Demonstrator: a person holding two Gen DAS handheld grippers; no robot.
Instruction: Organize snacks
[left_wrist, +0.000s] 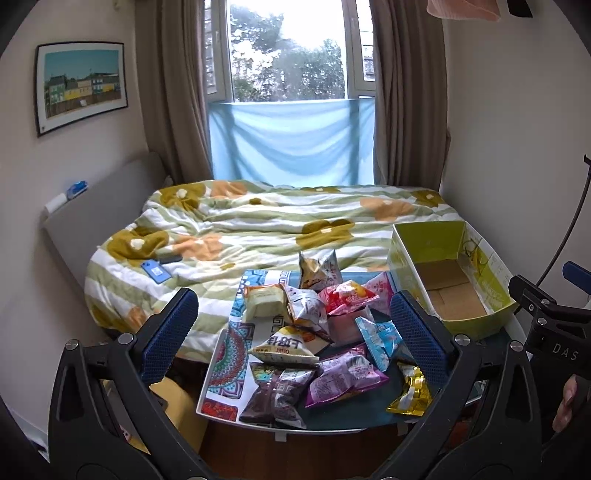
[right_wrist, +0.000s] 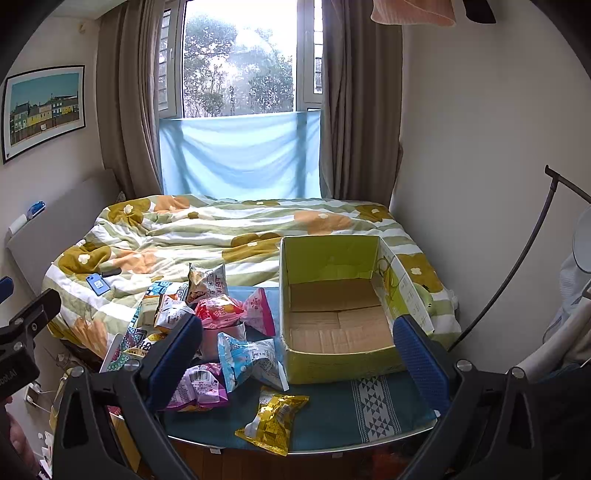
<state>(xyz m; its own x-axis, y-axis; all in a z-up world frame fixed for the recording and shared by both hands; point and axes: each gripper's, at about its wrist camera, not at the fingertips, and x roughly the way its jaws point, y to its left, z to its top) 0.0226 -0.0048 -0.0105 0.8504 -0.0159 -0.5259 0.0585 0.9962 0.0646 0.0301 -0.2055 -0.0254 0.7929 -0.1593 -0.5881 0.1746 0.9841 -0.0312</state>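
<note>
1. Cardboard box (right_wrist: 340, 317), green outside, stands open and empty on the table (right_wrist: 332, 410); nothing is sorted yet.
2. Foil and plastic snack packets (left_wrist: 314, 332) lie heaped just left of the box, the gold packet (right_wrist: 273, 421) nearest its front corner.
3. Both my left gripper (left_wrist: 295, 332) and right gripper (right_wrist: 299, 362) hang spread wide before the box, holding and touching nothing.
</note>
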